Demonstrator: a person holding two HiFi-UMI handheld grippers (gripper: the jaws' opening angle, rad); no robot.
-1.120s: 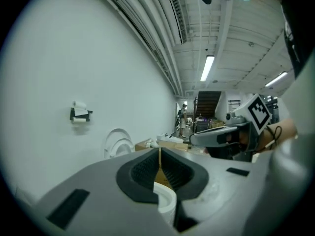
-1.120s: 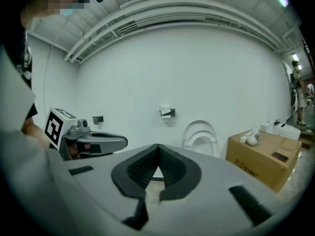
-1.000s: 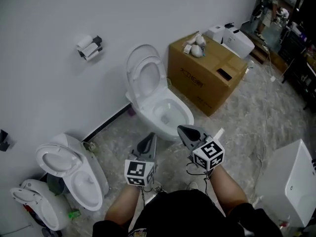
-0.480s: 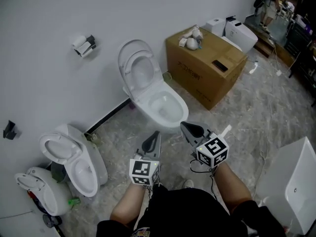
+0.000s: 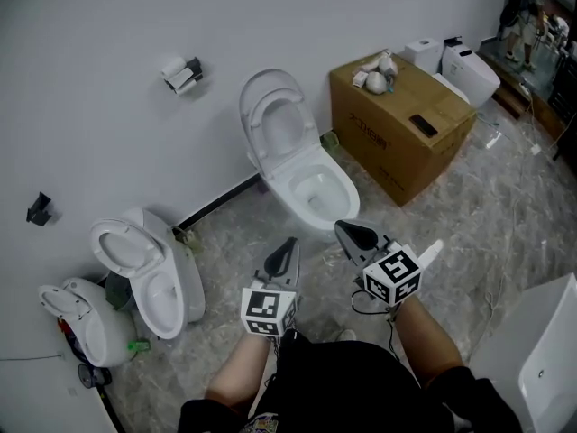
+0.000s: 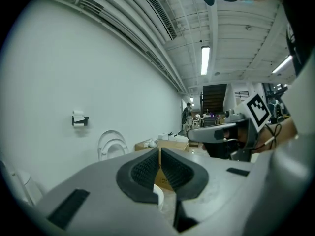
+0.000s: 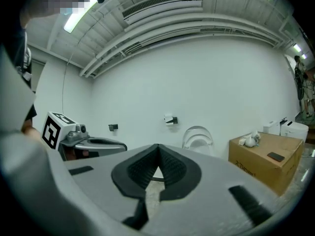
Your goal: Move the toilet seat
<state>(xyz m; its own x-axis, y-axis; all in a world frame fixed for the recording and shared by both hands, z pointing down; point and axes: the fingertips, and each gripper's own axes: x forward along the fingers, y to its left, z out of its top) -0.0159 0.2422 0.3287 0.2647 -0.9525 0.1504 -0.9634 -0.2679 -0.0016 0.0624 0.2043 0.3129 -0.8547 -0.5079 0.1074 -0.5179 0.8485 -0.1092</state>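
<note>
The left gripper (image 5: 289, 244) has its jaws pressed together with nothing between them, and the right gripper (image 5: 343, 229) beside it is likewise closed tight and empty. Both point roughly level toward the toilet (image 5: 317, 194) from just short of its front rim. Each carries a cube with black-and-white square markers; these are patterns, not words.

The toilet seat (image 5: 277, 123) stands raised, leaning back with the lid against the white wall (image 5: 90, 25), well apart from both grippers.

The only print in view is a dark line of characters on the side of the cardboard box (image 5: 397, 138), too small to read. A flat black item (image 5: 422, 125) and some pale objects (image 5: 379, 74) lie on its top.

The box stands near the toilet's right side, with a narrow gap between them. On the toilet's left, a wider strip of marbled floor (image 5: 230, 242) separates it from a second toilet (image 5: 149, 273), whose seat is also up. A paper holder (image 5: 183, 72) hangs on the wall left of the raised seat.
</note>
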